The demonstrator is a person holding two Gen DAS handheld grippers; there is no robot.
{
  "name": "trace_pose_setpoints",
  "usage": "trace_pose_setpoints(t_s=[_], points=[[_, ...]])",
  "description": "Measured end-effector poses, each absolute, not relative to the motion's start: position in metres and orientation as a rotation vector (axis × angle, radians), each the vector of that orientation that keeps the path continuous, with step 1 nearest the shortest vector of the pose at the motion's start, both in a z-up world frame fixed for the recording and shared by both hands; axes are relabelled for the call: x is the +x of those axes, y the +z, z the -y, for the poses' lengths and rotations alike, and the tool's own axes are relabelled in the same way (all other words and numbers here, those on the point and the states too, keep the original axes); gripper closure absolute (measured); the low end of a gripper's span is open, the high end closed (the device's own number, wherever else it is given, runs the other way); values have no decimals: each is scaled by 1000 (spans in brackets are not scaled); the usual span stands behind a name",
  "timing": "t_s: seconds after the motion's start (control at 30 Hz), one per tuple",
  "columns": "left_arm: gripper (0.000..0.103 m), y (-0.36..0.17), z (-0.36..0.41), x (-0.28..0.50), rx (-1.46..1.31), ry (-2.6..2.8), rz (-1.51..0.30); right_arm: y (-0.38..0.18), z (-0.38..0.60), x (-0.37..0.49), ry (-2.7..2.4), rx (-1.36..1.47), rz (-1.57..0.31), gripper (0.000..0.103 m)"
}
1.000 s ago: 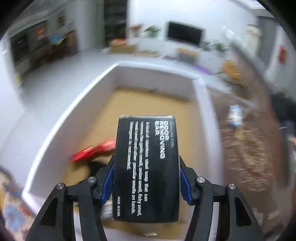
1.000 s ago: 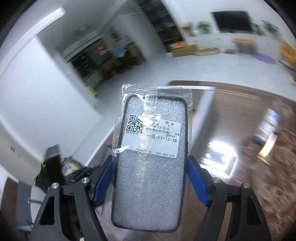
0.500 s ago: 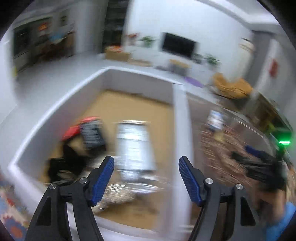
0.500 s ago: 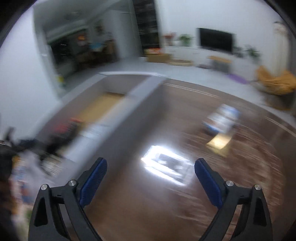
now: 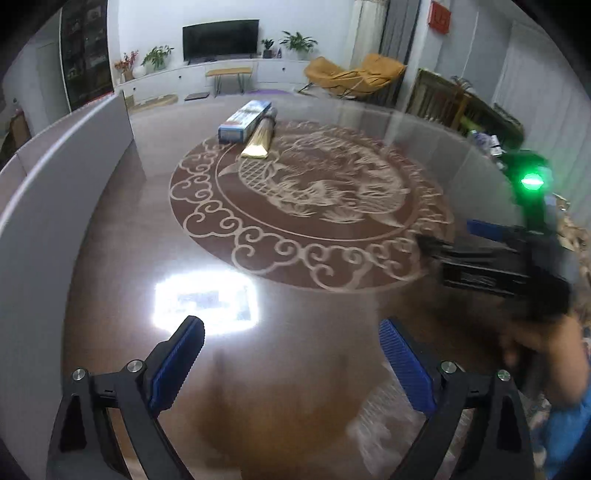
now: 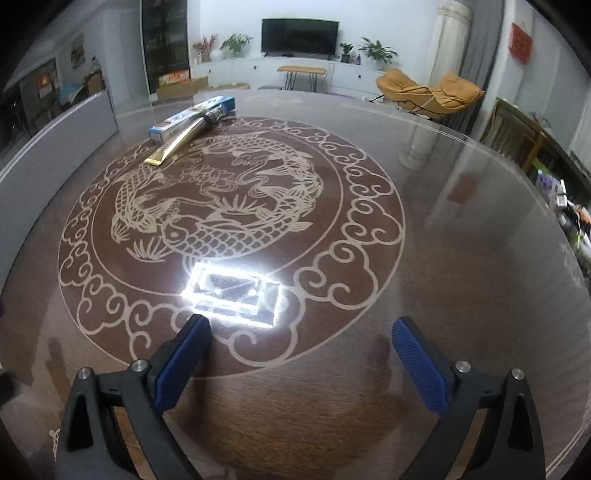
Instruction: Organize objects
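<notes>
A blue and white long box (image 5: pixel 243 121) and a gold flat packet (image 5: pixel 259 141) lie side by side at the far side of the round glass table (image 5: pixel 314 302); both also show in the right wrist view, the box (image 6: pixel 192 117) and the packet (image 6: pixel 178 142). My left gripper (image 5: pixel 291 354) is open and empty above the near part of the table. My right gripper (image 6: pixel 301 360) is open and empty too; it also shows at the right of the left wrist view (image 5: pixel 480 254). The white box wall (image 5: pixel 55 206) stands at the left.
The table top carries a brown disc with a pale fish pattern (image 6: pixel 221 218) and a bright lamp reflection (image 6: pixel 232 295). Beyond it are a TV (image 6: pixel 299 36), a yellow chair (image 6: pixel 428 94) and shelves with small things at the right (image 6: pixel 565 206).
Both grippers let go of their loads, the black soap box and the bagged phone case, and opened. Both then swung right, away from the white box, to face the table.
</notes>
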State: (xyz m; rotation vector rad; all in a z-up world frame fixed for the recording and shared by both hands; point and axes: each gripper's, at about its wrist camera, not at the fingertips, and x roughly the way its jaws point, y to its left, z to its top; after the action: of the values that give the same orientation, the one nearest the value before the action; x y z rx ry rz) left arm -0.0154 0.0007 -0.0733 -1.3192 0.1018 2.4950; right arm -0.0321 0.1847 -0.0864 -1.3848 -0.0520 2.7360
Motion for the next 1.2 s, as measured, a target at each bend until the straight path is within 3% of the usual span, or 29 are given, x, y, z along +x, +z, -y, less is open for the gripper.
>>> trace_pose_setpoints(t_s=[0.23, 0.43, 0.83, 1.07, 1.2], points=[[6, -99, 4, -62, -1357, 2579, -192, -85, -190, -32, 2724, -1394, 2, 0], [0, -105, 11, -92, -1374, 2566, -186, -83, -187, -28, 2720, -1382, 29, 0], [0, -111, 30, -102, -1342, 2609, -161, -84, -191, -31, 2719, -1409, -32, 0], [0, -110, 29, -104, -1344, 2608, -155, -83, -164, -125, 2768, -1563, 49, 0], [0, -110, 29, -104, -1344, 2606, -152, -73, -133, -195, 2828, -1599, -118, 6]])
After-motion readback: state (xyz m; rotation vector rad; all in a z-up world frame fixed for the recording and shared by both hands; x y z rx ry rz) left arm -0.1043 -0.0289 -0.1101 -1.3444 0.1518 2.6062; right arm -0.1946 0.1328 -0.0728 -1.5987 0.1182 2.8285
